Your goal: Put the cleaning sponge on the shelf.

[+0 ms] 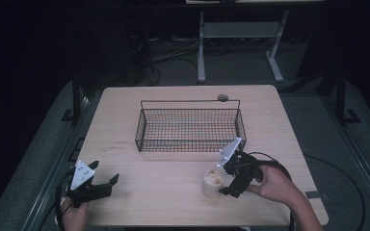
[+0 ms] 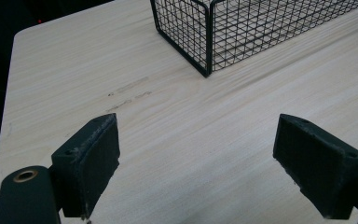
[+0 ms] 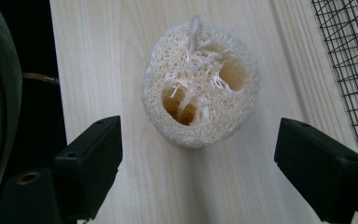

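Hovering right hand-held gripper [image 3: 198,163], jaws spread, beside loofah [image 3: 199,84]

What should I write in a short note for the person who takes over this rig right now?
Right gripper: open, jaws on either side of the loofah piece, not yet closed on it.
Left gripper: open, holding nothing, near the table's front left corner.
Loofah piece stands on the table, in front of the wire basket.
Done: right gripper is lined up with the loofah.
Left: close on it, lift it, probably place it in the basket.
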{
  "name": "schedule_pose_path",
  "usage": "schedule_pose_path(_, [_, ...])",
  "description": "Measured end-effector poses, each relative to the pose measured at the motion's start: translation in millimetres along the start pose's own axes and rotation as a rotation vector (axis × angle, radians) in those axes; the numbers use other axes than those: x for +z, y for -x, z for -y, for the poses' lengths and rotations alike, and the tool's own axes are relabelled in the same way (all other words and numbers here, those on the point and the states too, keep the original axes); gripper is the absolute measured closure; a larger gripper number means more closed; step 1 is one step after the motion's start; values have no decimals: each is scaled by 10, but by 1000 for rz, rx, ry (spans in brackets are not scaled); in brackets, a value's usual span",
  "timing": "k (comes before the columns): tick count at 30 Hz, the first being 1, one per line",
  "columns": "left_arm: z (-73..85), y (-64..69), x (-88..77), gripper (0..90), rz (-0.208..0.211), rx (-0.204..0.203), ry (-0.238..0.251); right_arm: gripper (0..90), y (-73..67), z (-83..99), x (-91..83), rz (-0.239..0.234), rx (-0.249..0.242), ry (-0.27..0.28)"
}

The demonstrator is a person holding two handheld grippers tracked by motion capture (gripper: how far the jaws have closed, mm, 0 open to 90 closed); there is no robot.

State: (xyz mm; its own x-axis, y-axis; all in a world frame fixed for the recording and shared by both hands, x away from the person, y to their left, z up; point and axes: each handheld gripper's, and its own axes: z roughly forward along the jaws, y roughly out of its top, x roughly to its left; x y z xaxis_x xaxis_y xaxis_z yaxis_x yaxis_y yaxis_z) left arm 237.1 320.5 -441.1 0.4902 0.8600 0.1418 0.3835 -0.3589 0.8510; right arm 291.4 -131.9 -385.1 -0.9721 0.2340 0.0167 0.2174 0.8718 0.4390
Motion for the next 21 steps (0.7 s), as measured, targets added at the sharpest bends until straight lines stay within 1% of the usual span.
schedule_pose_path(14, [-2,3,-2,137,0,1,-1,146,9,-95,72,-23,-17,-9])
schedule_pose_path(16, [-2,3,-2,137,1,1,0,146,8,-110,79,-27,-12,-14])
schedule_pose_path(21, [-2,0,-2,137,0,0,1,146,12,-174,103,-32,-25,-22])
